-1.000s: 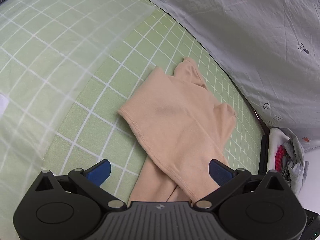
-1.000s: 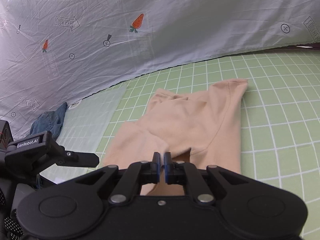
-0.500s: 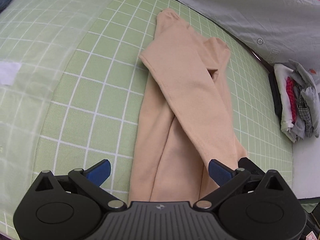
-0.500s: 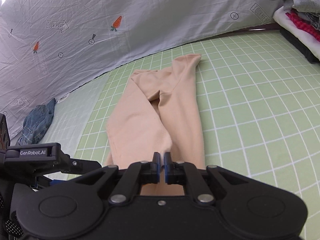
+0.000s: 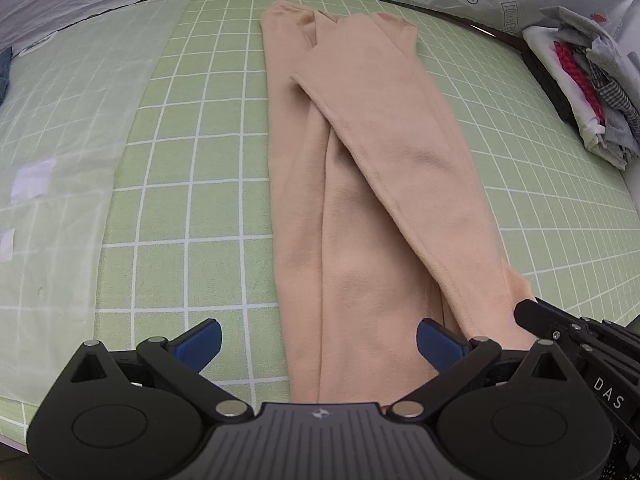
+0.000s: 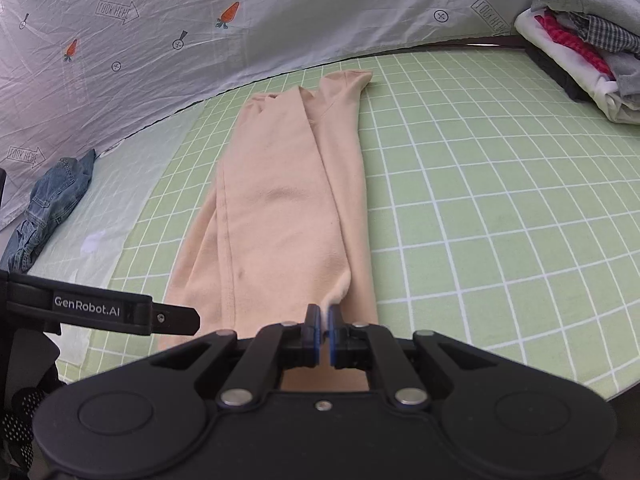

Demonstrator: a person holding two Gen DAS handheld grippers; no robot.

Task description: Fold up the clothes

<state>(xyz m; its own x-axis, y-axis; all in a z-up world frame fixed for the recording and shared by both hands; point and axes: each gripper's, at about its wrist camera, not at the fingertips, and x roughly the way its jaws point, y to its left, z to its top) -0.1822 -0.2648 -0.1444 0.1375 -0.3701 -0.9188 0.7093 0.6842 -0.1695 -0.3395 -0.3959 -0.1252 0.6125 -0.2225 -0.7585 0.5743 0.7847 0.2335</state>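
A peach long-sleeved garment [image 5: 380, 200] lies lengthwise on the green grid mat [image 5: 200, 160], folded into a narrow strip with one flap laid diagonally on top. My left gripper [image 5: 318, 336] is open and straddles the near end of the strip without touching it. In the right wrist view the same garment [image 6: 280, 200] stretches away from me. There my right gripper [image 6: 322, 320] is shut on the near corner of its top flap. That gripper's tip [image 5: 528, 312] also shows at the left wrist view's right edge, beside the flap's corner.
A pile of folded clothes [image 6: 580, 40] sits at the mat's far right corner. A crumpled denim piece [image 6: 52, 208] lies at the far left on a pale translucent sheet [image 5: 60, 120]. A grey printed sheet [image 6: 200, 20] hangs behind the mat.
Both grippers have drawn back toward the near edge. The right one has pulled the flap along, so the garment now lies stretched out as a long strip. The left gripper stays open.
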